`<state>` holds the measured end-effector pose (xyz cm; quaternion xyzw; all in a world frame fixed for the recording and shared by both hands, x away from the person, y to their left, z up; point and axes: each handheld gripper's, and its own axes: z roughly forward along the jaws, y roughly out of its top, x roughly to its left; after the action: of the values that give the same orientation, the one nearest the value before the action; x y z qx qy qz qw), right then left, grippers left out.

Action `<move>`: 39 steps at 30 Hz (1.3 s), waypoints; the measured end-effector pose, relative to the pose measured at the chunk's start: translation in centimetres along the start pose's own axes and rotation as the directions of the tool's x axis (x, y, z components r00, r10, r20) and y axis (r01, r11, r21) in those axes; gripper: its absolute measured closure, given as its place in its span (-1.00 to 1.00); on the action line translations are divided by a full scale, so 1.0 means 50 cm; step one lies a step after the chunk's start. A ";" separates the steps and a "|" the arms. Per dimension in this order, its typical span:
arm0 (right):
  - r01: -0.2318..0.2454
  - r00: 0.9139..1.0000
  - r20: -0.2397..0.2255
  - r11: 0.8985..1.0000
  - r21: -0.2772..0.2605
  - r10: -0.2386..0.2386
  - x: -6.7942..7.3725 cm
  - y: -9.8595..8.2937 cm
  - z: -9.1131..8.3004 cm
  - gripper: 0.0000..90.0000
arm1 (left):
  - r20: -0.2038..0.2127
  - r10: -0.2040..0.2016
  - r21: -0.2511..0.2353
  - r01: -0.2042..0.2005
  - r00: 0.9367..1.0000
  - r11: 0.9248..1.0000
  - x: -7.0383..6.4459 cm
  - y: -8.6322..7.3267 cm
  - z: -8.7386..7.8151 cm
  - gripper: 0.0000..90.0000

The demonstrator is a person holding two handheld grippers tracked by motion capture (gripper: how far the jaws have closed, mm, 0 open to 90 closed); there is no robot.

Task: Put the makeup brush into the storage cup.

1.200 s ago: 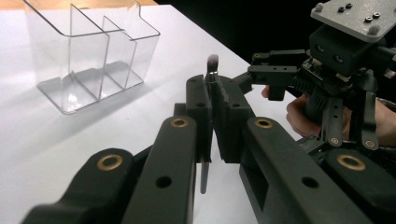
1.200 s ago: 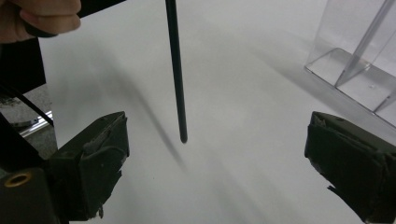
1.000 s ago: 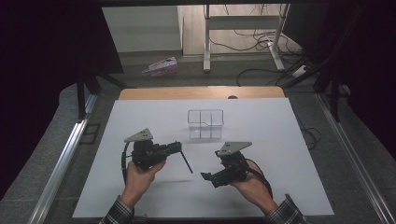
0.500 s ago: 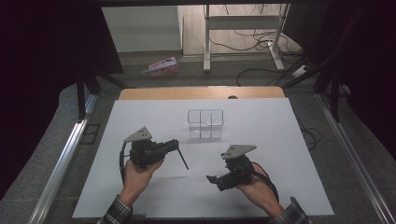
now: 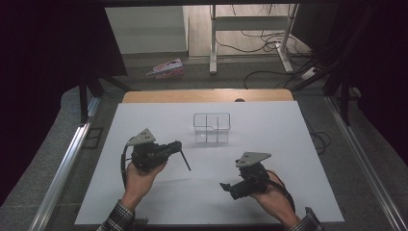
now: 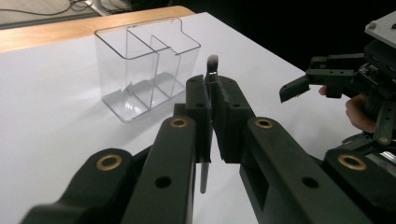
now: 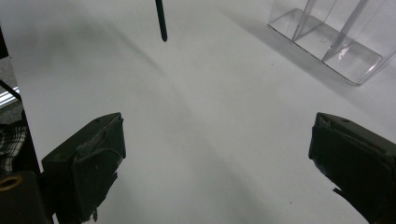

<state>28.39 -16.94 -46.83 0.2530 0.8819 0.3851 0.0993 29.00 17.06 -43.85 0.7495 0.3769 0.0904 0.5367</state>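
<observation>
Brightly and evenly lit from above across the white worktop (image 5: 269, 192), dark all around. Soft, faint shadows under each hand-held gripper. Slight glare on the clear organiser (image 6: 140, 65). Near jaws blurred in both gripper views; high view sharp but grainy.

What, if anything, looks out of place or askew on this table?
Nothing stands out. The clear organizer stands upright and empty on the white table; the left gripper holds a small brush, and the right gripper is open.
</observation>
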 end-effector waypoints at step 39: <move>-0.045 0.992 0.120 0.999 0.027 0.041 -0.041 -0.069 -0.064 -0.99 | -0.083 0.047 -0.043 -0.051 0.995 0.998 0.051 0.076 0.003 0.90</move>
<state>27.66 -21.99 -47.21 0.2959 0.8743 0.3585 0.1398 32.64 18.09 -41.28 0.7420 0.3779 0.1425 0.5350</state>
